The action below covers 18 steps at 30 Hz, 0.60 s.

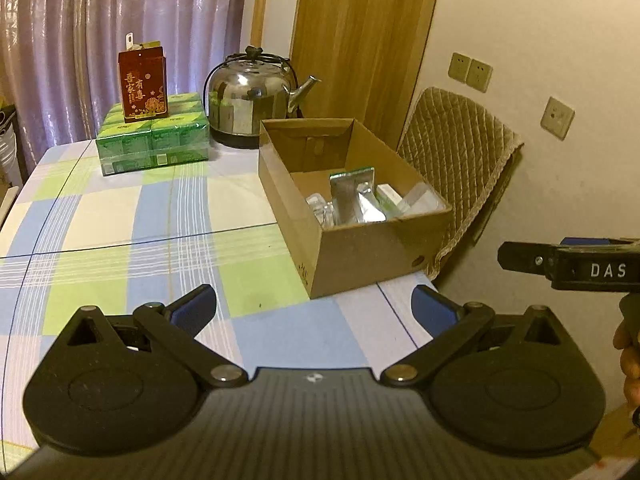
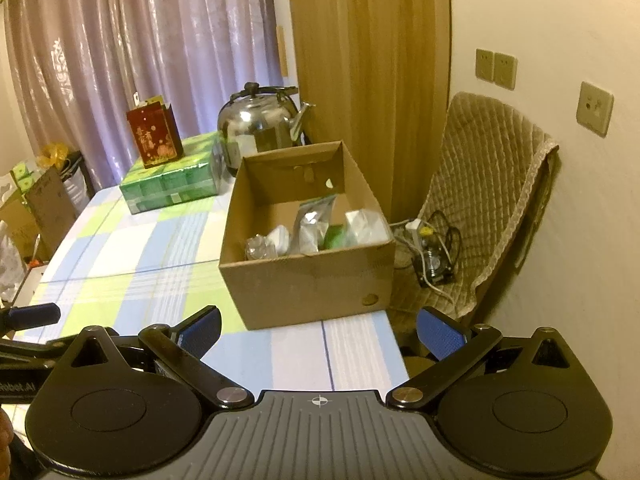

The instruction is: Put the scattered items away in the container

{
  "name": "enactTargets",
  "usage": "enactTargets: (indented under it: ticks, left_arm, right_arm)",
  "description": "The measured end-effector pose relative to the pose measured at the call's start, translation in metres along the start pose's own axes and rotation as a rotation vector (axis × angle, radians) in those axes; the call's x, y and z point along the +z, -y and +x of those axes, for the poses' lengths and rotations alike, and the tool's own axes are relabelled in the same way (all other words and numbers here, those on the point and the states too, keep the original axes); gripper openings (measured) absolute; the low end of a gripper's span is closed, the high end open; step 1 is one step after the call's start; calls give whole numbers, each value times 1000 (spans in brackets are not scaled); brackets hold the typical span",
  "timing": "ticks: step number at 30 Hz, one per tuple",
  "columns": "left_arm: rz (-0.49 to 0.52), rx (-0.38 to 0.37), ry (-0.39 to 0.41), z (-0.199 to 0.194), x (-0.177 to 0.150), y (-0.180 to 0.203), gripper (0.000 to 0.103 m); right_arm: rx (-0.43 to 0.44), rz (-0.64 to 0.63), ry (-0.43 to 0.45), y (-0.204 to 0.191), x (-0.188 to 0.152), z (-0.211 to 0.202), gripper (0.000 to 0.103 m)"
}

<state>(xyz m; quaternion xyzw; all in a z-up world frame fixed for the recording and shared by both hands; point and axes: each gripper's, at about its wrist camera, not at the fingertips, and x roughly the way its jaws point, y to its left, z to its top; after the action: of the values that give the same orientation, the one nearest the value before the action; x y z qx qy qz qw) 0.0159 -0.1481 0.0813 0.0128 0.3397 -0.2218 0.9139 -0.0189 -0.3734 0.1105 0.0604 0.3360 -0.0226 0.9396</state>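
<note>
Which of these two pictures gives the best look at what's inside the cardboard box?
The right wrist view: it looks down into the cardboard box, showing the silver pouch, a clear plastic piece and white and green packets. In the left wrist view the box is seen lower, its near wall hiding part of them.

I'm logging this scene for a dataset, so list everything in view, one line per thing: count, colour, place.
cardboard box: one, brown, open, on the table's right part
items in box: several, including a silver foil pouch, something green and clear or white pieces; exact count unclear
table: one, checked cloth in blue, green and white
kettle: one, shiny steel, behind the box
green pack: one wrapped bundle, far left of the table
red carton: one, standing on the green pack
chair: one, beige quilted cover, right of the table
cables: a tangle on the chair seat
wall sockets: three, beige
curtain: mauve, behind
left gripper: open, empty
right gripper: open, empty
</note>
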Motion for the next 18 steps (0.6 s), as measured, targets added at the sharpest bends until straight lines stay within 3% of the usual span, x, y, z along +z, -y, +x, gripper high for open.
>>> enactTargets:
  ticks: [18]
  left_arm:
    - [1,28,-39,8,-21,3,102]
  right_arm:
    - [1,0,-28,-6,-17,0,101]
